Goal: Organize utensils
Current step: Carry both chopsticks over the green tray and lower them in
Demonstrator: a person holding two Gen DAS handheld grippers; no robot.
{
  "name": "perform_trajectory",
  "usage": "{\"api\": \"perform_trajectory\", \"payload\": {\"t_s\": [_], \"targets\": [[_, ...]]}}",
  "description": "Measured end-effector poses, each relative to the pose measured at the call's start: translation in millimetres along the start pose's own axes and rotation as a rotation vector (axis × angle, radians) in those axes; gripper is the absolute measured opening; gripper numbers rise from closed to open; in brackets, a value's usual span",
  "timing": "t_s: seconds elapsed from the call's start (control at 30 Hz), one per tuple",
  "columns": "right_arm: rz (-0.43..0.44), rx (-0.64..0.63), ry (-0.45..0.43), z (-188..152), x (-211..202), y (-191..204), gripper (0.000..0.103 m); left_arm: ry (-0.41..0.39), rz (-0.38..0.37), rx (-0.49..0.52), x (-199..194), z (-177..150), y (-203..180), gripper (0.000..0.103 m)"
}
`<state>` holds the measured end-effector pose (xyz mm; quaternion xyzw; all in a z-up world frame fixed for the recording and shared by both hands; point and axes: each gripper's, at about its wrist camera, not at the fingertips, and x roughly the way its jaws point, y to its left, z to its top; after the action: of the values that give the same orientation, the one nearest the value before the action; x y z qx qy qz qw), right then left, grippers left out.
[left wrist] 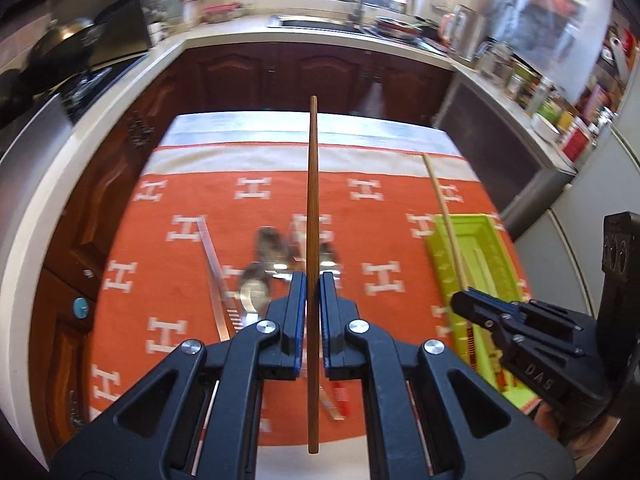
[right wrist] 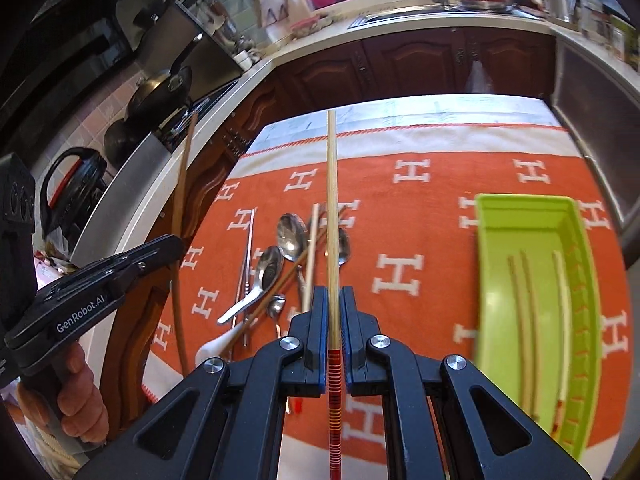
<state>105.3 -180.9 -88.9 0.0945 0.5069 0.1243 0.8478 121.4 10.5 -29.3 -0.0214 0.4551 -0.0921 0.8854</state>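
Two handheld grippers, each clamping one chopstick above an orange tablecloth [right wrist: 440, 216] woven with white "H" motifs. The left gripper [left wrist: 313, 292] has its jaws narrowed on a dark brown chopstick [left wrist: 313, 208], gripped near mid-length, the stick running straight ahead between the blue-edged pads. The right gripper [right wrist: 335, 308] has its jaws narrowed on a pale bamboo chopstick [right wrist: 332, 208] whose rear end is red with yellow bands.

Writing legible: "GenRobot.AI" on the side of the left gripper as seen from the right wrist view; "DAS" on the right gripper body as seen from the left wrist view.

One lime-green tray [right wrist: 576, 240] lies on the cloth to the right, holding three pale chopsticks [right wrist: 526, 320] laid lengthwise; in the left wrist view the right gripper hangs over its near end.

One loose pile of utensils at the cloth's centre, below both grippers: at least four metal spoons [right wrist: 291, 236], one white ceramic spoon [right wrist: 216, 350], two flat metal chopsticks [right wrist: 245, 276], one brown chopstick [right wrist: 280, 286] crossing the spoons, and one pale chopstick [right wrist: 310, 260]. Exact count uncertain where items overlap.

One person's hand [right wrist: 76, 396] grips the left gripper's handle.
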Motion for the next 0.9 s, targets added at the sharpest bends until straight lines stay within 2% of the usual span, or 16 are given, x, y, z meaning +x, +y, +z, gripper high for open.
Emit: {"api": "perform_trajectory", "payload": {"t_s": [0.27,0.53,0.7,0.9], "targets": [[-0.107,0.083,-0.042,-15.7,-52.4,-61.7,0.006,0.048,-0.109,0.053,13.3,6.1,-96.9,0.004],[-0.195,0.161,-0.043,-34.8,-72.6,-123.1,0.006,0.112,-0.147,0.081,43.0,-8.8,-165.7,0.004],[-0.227,0.204,-0.024,-46.2,-71.8,-156.0,0.006,0.149,-0.145,0.095,60.8,-22.9,-183.0,0.004],[-0.255,0.201,0.003,-48.5,-59.4,-172.9,0.006,0.217,-0.147,0.044,88.3,-28.6,-183.2,0.004]]}}
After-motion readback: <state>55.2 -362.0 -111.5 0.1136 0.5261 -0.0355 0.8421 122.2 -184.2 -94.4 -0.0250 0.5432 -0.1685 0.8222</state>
